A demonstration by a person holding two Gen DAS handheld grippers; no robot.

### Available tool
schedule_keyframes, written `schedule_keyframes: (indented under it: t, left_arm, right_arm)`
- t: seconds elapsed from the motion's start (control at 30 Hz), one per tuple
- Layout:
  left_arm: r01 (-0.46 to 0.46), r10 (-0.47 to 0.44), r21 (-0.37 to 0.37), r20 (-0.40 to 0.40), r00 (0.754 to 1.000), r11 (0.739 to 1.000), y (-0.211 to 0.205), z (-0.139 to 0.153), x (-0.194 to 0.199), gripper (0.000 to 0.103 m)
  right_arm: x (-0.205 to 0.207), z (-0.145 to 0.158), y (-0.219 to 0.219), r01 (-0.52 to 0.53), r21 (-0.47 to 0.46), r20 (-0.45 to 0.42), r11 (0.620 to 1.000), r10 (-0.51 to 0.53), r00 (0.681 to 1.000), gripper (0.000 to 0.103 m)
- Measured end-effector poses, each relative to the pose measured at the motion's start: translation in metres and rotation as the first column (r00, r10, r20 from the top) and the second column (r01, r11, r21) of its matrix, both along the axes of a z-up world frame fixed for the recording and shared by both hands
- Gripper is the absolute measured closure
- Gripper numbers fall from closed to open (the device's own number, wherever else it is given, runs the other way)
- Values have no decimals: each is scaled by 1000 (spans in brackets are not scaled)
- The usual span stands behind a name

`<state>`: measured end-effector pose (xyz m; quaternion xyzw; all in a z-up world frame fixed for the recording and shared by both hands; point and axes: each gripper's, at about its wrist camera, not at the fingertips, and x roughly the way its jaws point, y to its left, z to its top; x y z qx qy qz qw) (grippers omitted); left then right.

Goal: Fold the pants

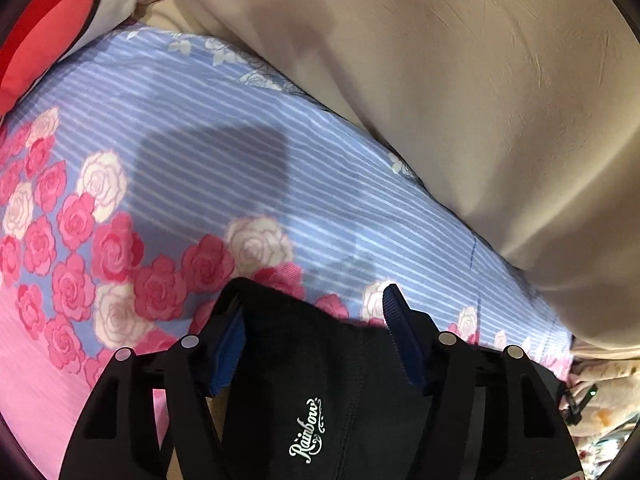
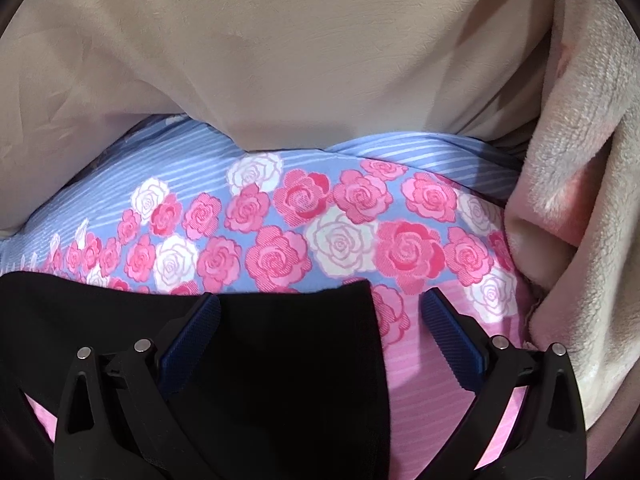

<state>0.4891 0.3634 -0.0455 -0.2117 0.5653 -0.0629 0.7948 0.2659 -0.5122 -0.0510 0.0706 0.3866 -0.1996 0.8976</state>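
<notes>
Both sets of jaws stand apart over the black pants (image 1: 320, 400), unclamped. The left gripper (image 1: 316, 312) tilts steeply down, cloth bunched between its pads; the right gripper (image 2: 320, 312) angles down at the pants' corner on the rose-print bedsheet (image 2: 340, 208).

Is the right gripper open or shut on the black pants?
Open. The right gripper has its blue pads spread wide; the black pants lie between them, clear of one pad.

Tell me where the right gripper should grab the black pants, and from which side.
Grip the black pants at the squared corner edge lying flat on the rose-print sheet. It already sits between the open fingers of the right gripper; probably come from above, closing across that free edge.
</notes>
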Motion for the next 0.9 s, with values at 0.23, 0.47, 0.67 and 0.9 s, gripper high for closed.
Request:
schedule_keyframes:
  t: [0.23, 0.47, 0.67, 0.9]
  left_arm:
    - [25, -27, 112, 21, 999, 993, 15, 8, -13, 99]
    - [22, -29, 98, 70, 997, 995, 34, 29, -29, 100]
    - [21, -26, 105, 46, 999, 994, 29, 39, -46, 99]
    - [22, -27, 151, 38, 999, 988, -7, 17, -33, 100]
  right_arm:
    - [10, 5, 14, -8, -30, 12, 1000, 8, 1000, 53]
    - [7, 17, 9, 2, -8, 0, 1000, -2, 1000, 93]
    - [-12, 15, -6, 21, 89, 3, 996, -22, 1000, 55]
    - [-27, 7, -3, -12, 78, 16, 997, 11, 1000, 80]
